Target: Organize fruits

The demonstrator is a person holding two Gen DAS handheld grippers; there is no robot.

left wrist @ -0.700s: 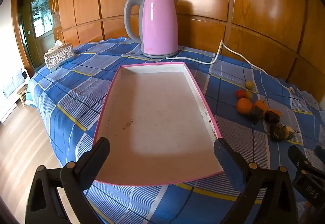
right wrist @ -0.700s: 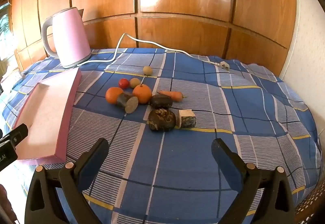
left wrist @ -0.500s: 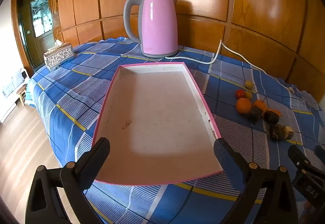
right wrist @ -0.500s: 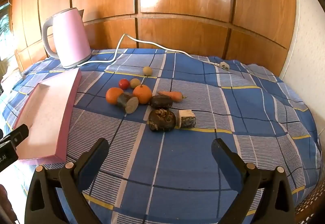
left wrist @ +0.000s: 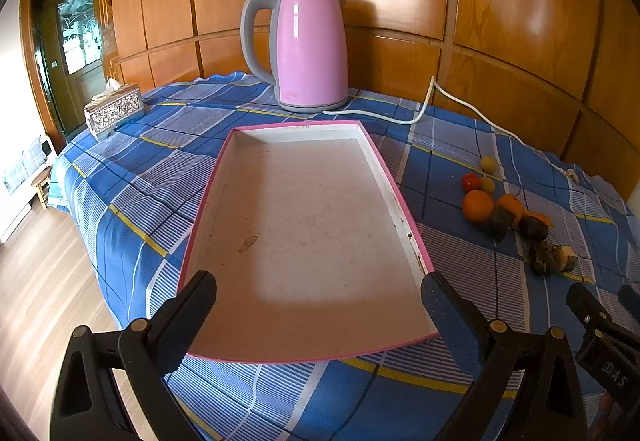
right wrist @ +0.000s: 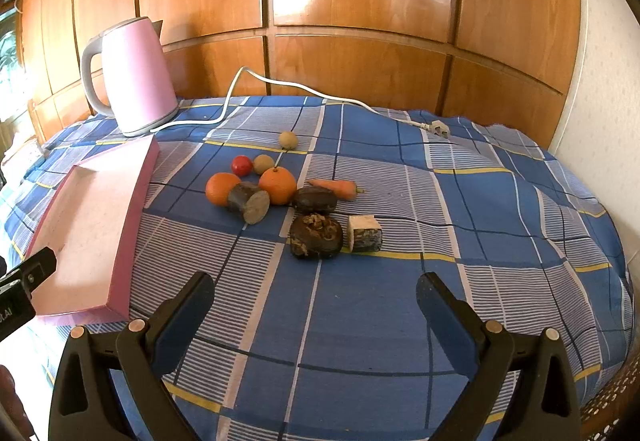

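A shallow pink-rimmed tray [left wrist: 384,169] [right wrist: 132,209] lies on the blue checked cloth, nothing in it. My left gripper [left wrist: 318,295] hovers open over its near end. To the tray's right sits a cluster of produce: two oranges [right wrist: 277,185] [right wrist: 218,188] [left wrist: 477,205], a red tomato [right wrist: 241,165] [left wrist: 471,181], two small yellowish fruits [right wrist: 288,140] [right wrist: 263,163], a carrot [right wrist: 334,187] and several dark brown chunks [right wrist: 316,235]. My right gripper [right wrist: 314,295] stands open, nothing between its fingers, nearer to me than the cluster.
A pink kettle [left wrist: 308,49] [right wrist: 132,79] stands behind the tray, its white cord [right wrist: 304,89] trailing to a plug [right wrist: 438,129]. A patterned tissue box [left wrist: 114,111] sits far left. Wood panelling backs the table; the cloth's edge drops to wooden floor at left.
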